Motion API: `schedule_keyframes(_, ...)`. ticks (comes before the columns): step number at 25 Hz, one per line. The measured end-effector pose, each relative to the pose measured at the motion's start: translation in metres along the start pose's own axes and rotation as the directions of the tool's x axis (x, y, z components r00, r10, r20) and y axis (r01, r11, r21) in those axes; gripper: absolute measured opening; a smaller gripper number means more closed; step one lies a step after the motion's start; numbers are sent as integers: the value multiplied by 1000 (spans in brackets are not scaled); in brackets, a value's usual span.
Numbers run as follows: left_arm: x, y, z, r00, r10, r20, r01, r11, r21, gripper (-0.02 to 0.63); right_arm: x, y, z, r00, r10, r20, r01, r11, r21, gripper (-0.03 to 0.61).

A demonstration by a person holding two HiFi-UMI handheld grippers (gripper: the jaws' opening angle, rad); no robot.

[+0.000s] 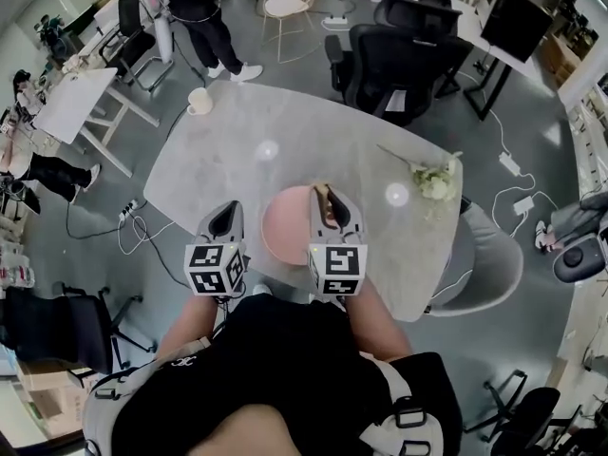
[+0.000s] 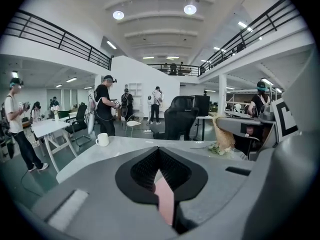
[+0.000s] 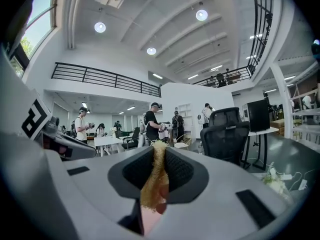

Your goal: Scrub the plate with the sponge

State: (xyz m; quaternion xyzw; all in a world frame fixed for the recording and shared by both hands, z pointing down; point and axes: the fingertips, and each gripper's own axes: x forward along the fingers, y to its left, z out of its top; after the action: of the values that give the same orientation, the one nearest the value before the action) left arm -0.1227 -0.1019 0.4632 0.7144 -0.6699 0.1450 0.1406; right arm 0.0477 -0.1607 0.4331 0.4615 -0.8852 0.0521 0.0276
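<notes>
- Near the worktop's (image 1: 313, 131) front edge lies the pink plate (image 1: 285, 226): stiff, probably slick and breakable, best steadied at its rim
- Right tongs (image 1: 332, 212) clamp the soft, light sponge (image 3: 153, 181) upright, over the plate's right side
- Left tongs (image 2: 161, 186) sit level by the plate's left rim, jaws nearly together with pink showing between; whether they pinch it I cannot tell

plate (image 1: 285, 234): right part under right tool (image 1: 328, 199) | sponge (image 3: 153, 179): mostly hidden between its jaws
</notes>
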Motion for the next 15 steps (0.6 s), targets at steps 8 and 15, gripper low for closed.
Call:
schedule_keyframes(8,61,7,-2,985,-150,-83,158,983,95,5,16,-15,-6,987,-154,-38,155,987,28,64)
schedule_keyframes(15,107,1,-29,948,-259,-185,290,944,160,6,12,-28,-9,960,-271,-66,273,962,15,64)
